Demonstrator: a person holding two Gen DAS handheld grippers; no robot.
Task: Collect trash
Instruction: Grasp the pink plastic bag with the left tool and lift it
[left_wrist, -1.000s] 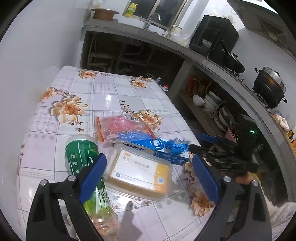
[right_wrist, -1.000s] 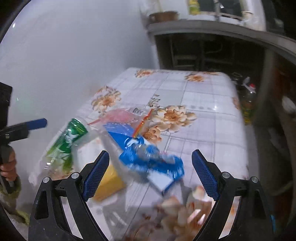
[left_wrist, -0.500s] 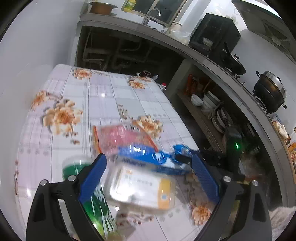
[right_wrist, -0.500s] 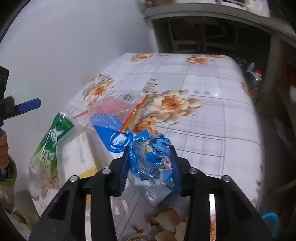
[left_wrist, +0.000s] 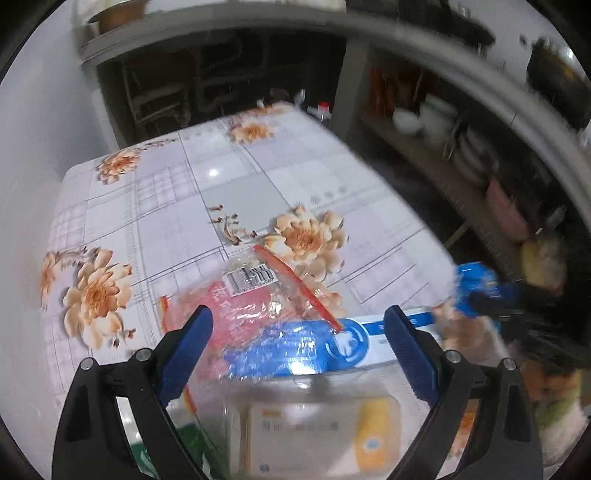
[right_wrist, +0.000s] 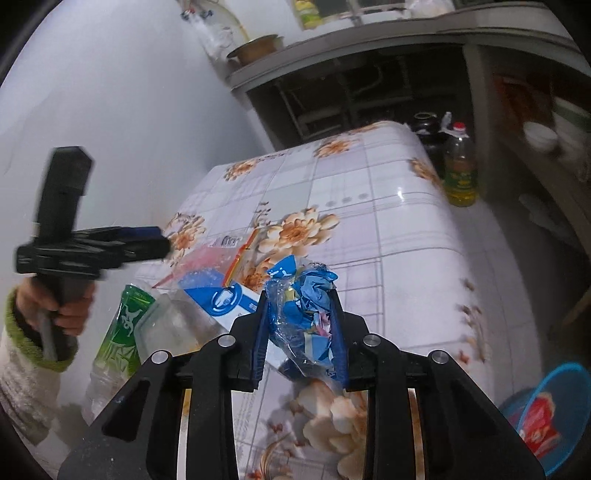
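Note:
On the floral table (left_wrist: 221, 184) lies a pile of trash: a red see-through bag (left_wrist: 251, 306), a blue-and-white box (left_wrist: 369, 343), a clear tub with a yellow label (left_wrist: 314, 432) and a green bottle (right_wrist: 125, 325). My left gripper (left_wrist: 297, 317) hangs open above the red bag and the box, touching nothing. My right gripper (right_wrist: 299, 299) has its jaws closing, and the pads press on a crumpled blue wrapper (right_wrist: 303, 314) held just above the box. In the left wrist view that wrapper (left_wrist: 472, 277) shows at the right edge, blurred.
A blue bin (right_wrist: 546, 406) with a red packet in it stands on the floor at the lower right. An oil bottle (right_wrist: 460, 166) stands on the floor beside the table's far corner. A white wall runs along the left; a counter with shelves of bowls lies behind.
The right gripper's jaws came together on the blue wrapper and lifted it off the box. The left gripper moved forward from the tub and bottle to above the red bag, rolling as it went.

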